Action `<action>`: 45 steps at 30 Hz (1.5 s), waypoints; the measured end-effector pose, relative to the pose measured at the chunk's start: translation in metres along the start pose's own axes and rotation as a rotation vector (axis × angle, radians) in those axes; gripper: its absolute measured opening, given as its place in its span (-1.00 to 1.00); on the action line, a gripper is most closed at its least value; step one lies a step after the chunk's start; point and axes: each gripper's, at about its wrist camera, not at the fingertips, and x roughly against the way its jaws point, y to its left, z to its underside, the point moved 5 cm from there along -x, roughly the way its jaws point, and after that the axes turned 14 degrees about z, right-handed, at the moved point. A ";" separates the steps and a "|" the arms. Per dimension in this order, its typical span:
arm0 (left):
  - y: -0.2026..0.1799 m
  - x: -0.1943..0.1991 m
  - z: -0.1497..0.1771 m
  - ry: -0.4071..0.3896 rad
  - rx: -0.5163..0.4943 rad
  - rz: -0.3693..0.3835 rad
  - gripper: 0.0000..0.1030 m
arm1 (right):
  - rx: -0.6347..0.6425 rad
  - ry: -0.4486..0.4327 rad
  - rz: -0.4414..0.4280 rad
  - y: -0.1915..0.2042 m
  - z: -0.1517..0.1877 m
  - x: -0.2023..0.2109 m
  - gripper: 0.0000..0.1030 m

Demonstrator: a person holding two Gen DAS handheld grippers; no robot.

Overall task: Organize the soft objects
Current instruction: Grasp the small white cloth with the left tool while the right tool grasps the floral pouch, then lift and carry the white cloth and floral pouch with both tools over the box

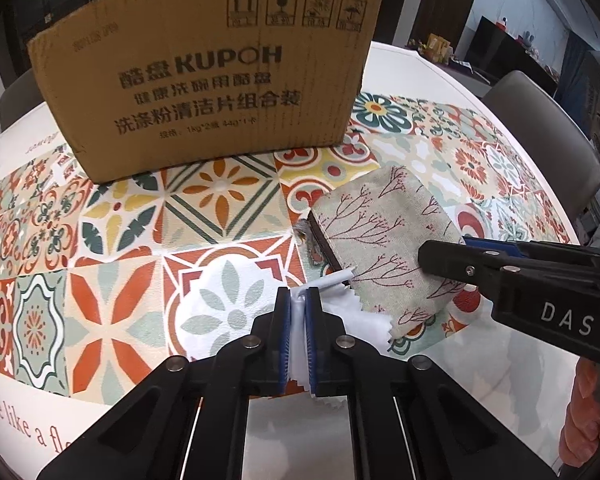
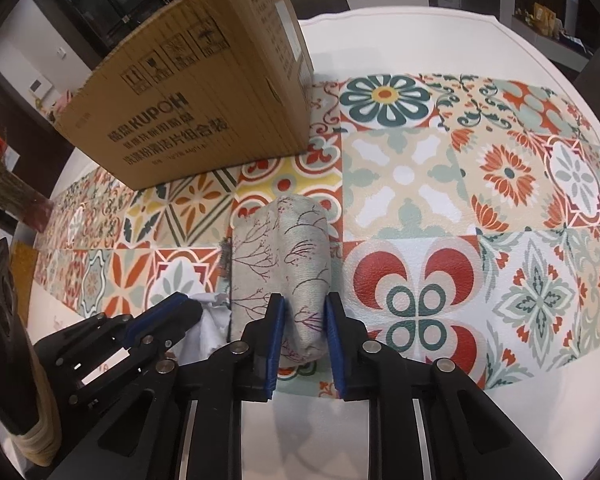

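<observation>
My left gripper [image 1: 298,300] is shut on a white cloth [image 1: 352,320] with zigzag edges, held low over the patterned mat. Part of the cloth lies under a beige fabric pouch [image 1: 384,232] printed with red branches. My right gripper [image 2: 303,306] is shut on the near end of the pouch [image 2: 284,256], which bulges between the pads. The right gripper also shows in the left wrist view [image 1: 440,260], at the pouch's right edge. The left gripper shows in the right wrist view [image 2: 180,312] with the white cloth [image 2: 204,332] beside it.
A brown cardboard box [image 1: 208,76] printed KUPOH stands on the mat behind the pouch; it also shows in the right wrist view [image 2: 196,92]. The colourful tiled mat [image 2: 440,200] covers a white round table [image 2: 440,28]. Chairs stand around the table.
</observation>
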 end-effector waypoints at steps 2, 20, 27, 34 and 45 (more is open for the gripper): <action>-0.001 0.006 -0.002 -0.012 0.000 -0.003 -0.83 | 0.000 -0.015 0.000 0.001 -0.001 0.006 -0.59; -0.012 0.059 -0.024 -0.144 -0.021 -0.024 -0.84 | 0.022 -0.131 0.006 0.013 -0.007 0.054 -0.72; -0.017 0.082 -0.033 -0.198 -0.037 -0.035 -0.84 | 0.020 -0.173 0.007 0.017 -0.011 0.072 -0.73; -0.021 0.104 -0.041 -0.250 -0.056 -0.048 -0.84 | 0.022 -0.218 0.013 0.022 -0.016 0.091 -0.74; -0.023 0.137 -0.055 -0.326 -0.082 -0.067 -0.84 | 0.020 -0.290 0.008 0.033 -0.027 0.120 -0.75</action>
